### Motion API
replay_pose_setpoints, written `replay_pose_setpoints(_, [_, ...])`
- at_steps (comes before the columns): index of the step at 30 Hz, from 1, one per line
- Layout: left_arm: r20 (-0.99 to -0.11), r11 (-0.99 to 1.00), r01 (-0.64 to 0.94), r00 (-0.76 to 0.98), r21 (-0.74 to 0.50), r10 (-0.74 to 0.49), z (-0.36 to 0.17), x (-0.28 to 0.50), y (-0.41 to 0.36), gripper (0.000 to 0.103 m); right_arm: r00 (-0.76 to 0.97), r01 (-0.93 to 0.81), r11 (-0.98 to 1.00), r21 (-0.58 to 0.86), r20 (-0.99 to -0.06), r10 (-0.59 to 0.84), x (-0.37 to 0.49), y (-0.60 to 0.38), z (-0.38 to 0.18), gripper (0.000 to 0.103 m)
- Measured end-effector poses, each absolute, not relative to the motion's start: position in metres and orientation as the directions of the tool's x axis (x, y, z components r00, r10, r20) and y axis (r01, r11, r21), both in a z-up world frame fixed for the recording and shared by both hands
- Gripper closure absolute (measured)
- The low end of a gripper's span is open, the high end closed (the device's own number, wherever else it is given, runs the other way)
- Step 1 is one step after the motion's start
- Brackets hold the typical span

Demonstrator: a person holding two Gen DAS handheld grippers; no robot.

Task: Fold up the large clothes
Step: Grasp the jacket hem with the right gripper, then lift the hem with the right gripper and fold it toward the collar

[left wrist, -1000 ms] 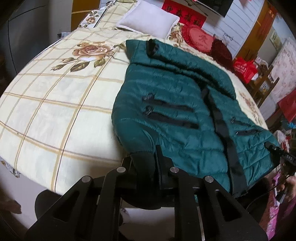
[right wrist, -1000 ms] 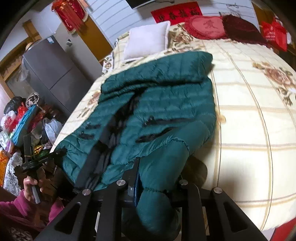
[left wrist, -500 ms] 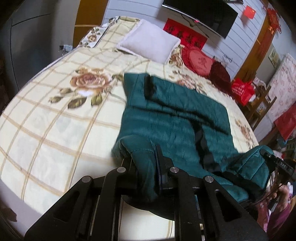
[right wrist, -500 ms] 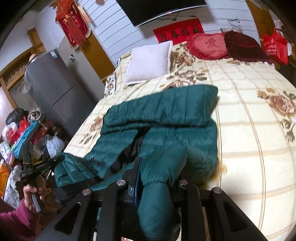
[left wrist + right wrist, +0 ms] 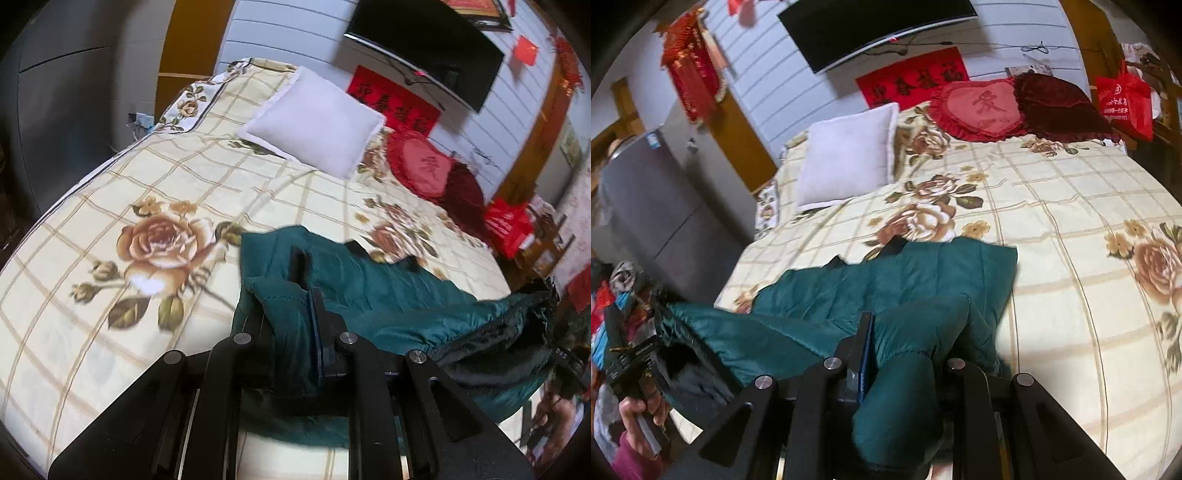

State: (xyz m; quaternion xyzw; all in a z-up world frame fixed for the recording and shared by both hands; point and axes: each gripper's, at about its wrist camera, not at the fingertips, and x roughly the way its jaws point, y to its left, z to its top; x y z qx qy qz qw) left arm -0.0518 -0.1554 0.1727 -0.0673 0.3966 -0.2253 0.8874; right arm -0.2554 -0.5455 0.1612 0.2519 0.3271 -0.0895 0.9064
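The left gripper (image 5: 291, 332) is clamped on a bunched corner of the green puffer jacket (image 5: 388, 295), the fabric pinched between its two fingers and spilling down over the black frame toward the camera. The right gripper (image 5: 905, 350) is likewise closed on a thick roll of the same jacket (image 5: 905, 280) — what looks like a cuffed sleeve end, though motion blur makes that hard to confirm. Both tools point forward over the near edge of the bed (image 5: 110, 184), held low and roughly level, so the jacket's near part is raised off the cover while its far part lies flat on the cream, rose-patterned bedspread (image 5: 1071, 221). In the right wrist view the person's left hand (image 5: 639, 413) grips the other tool's handle at the lower left, with a maroon sleeve below it; the jacket's dark lining (image 5: 498, 354) shows at the lifted edge between the two tools. A white pillow (image 5: 317, 122) and a red heart-shaped cushion (image 5: 982, 107) sit at the head of the bed, well apart from the jacket.
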Motion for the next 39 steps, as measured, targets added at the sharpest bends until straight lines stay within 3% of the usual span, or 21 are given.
replay_pose_setpoints(9, [-0.764, 0.937, 0.253, 0.546, -0.241, -0.343, 0.111, 0.023, -0.195, 0.089, 0.690, 0.444, 0.786, 0.430, -0.724, 0.006, -0.176, -0.591, 0.095, 0.082])
replay_pose_setpoints(19, [-0.784, 0.920, 0.210, 0.482, -0.330, -0.391, 0.087, 0.060, -0.210, 0.089, 0.766, 0.377, 0.771, 0.513, -0.641, 0.052, -0.190, -0.605, 0.122, 0.050])
replay_pose_setpoints(23, [-0.790, 0.922, 0.207, 0.475, -0.329, -0.388, 0.088, 0.062, -0.215, 0.089, 0.803, 0.375, 0.780, 0.501, -0.596, -0.003, -0.208, -0.598, 0.147, 0.039])
replay_pose_setpoints(27, [-0.788, 0.913, 0.205, 0.461, -0.354, -0.409, 0.088, 0.063, -0.210, 0.088, 0.850, 0.302, 0.839, 0.453, -0.527, -0.021, -0.216, -0.566, 0.170, 0.037])
replay_pose_setpoints(32, [-0.792, 0.902, 0.208, 0.432, -0.379, -0.432, 0.091, 0.064, -0.205, 0.085, 0.790, 0.156, 0.939, 0.306, -0.609, 0.067, -0.168, -0.495, 0.153, 0.037])
replay_pose_setpoints(34, [-0.784, 0.892, 0.219, 0.425, -0.396, -0.452, 0.095, 0.063, -0.202, 0.084, 0.778, 0.135, 0.964, 0.229, -0.628, 0.040, -0.149, -0.469, 0.149, 0.037])
replay_pose_setpoints(36, [-0.782, 0.886, 0.226, 0.416, -0.405, -0.464, 0.097, 0.063, -0.200, 0.083, 0.797, 0.135, 0.963, 0.231, -0.603, 0.033, -0.142, -0.457, 0.149, 0.037])
replay_pose_setpoints(37, [-0.783, 0.883, 0.231, 0.408, -0.409, -0.469, 0.097, 0.064, -0.199, 0.083, 0.816, 0.085, 0.956, 0.281, -0.570, 0.095, -0.138, -0.447, 0.150, 0.037])
replay_pose_setpoints(39, [-0.780, 0.875, 0.235, 0.396, -0.424, -0.485, 0.098, 0.065, -0.197, 0.082, 0.795, 0.023, 0.972, 0.235, -0.593, 0.125, -0.124, -0.423, 0.146, 0.037])
